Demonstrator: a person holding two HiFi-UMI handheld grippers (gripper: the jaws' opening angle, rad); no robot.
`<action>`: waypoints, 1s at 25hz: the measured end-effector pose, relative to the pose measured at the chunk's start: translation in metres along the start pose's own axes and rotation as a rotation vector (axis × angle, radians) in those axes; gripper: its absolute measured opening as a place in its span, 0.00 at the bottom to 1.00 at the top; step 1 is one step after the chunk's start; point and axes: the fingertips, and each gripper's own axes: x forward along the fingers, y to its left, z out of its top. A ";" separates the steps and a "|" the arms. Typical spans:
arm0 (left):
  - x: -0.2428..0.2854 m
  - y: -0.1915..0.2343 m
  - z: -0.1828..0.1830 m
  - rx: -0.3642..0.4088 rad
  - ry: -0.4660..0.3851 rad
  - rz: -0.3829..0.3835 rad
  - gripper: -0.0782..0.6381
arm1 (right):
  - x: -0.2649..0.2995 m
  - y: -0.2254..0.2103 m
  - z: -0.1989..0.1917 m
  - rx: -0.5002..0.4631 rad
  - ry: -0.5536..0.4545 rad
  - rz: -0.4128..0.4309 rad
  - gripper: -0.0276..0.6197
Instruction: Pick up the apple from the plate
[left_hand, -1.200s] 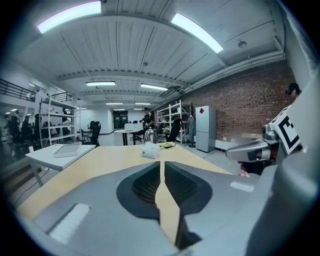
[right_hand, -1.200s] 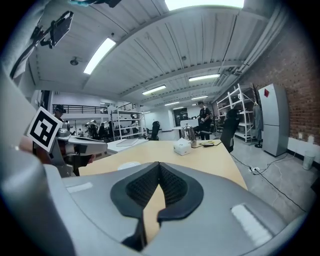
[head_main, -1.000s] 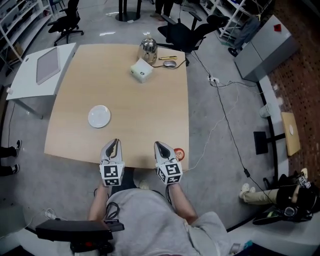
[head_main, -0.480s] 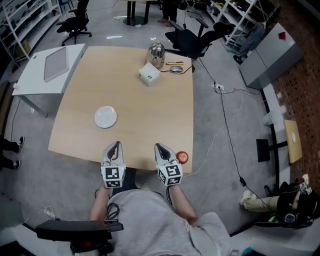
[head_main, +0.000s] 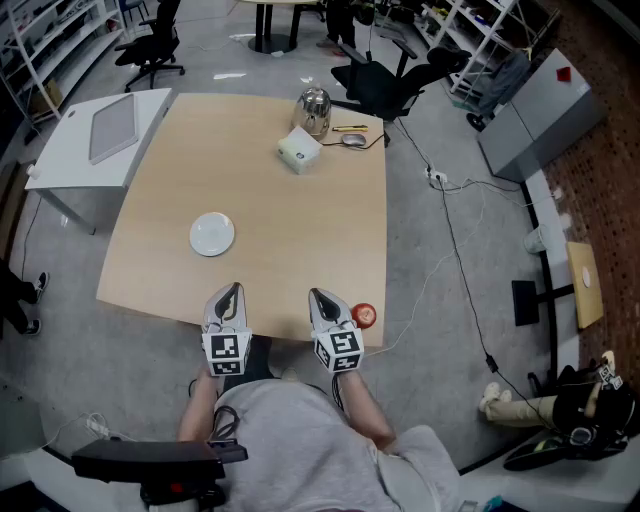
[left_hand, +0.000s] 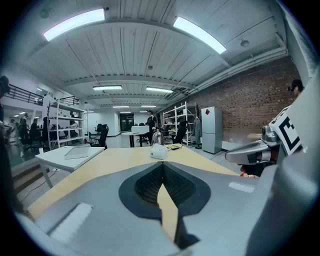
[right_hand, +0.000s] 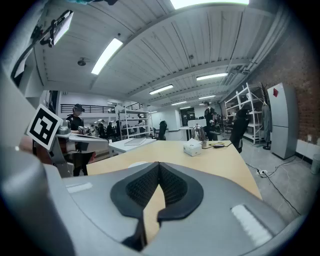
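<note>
At the near edge of the desk (head_main: 280, 215) the left tongs (head_main: 231, 290) and right tongs (head_main: 316, 294) hang side by side, both closed on nothing, likely a waiting pose. Just beside the right tongs sits the apple (head_main: 364, 315), well apart from the bare white plate (head_main: 212, 235). The metal kettle (head_main: 314, 103), white box (head_main: 299, 150) and mouse (head_main: 342, 139) stand far off; nothing blocks the apple

no words, numbers or brand names are showing clearly enough to be read anywhere. the only printed signs are the black-and-white square markers (head_main: 225, 352) on the cubes of the left gripper (head_main: 230, 291) and the right gripper (head_main: 317, 295), and these are carrying block patterns, not letters.
</note>
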 end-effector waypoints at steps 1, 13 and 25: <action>0.000 0.000 0.000 0.000 -0.002 0.000 0.14 | 0.000 0.001 0.000 -0.003 0.001 0.000 0.05; 0.001 -0.001 0.003 0.009 -0.003 -0.012 0.14 | 0.000 0.001 0.003 0.001 -0.010 -0.003 0.05; 0.002 -0.008 0.006 0.019 0.002 -0.020 0.14 | -0.004 -0.005 0.005 0.008 -0.013 -0.013 0.05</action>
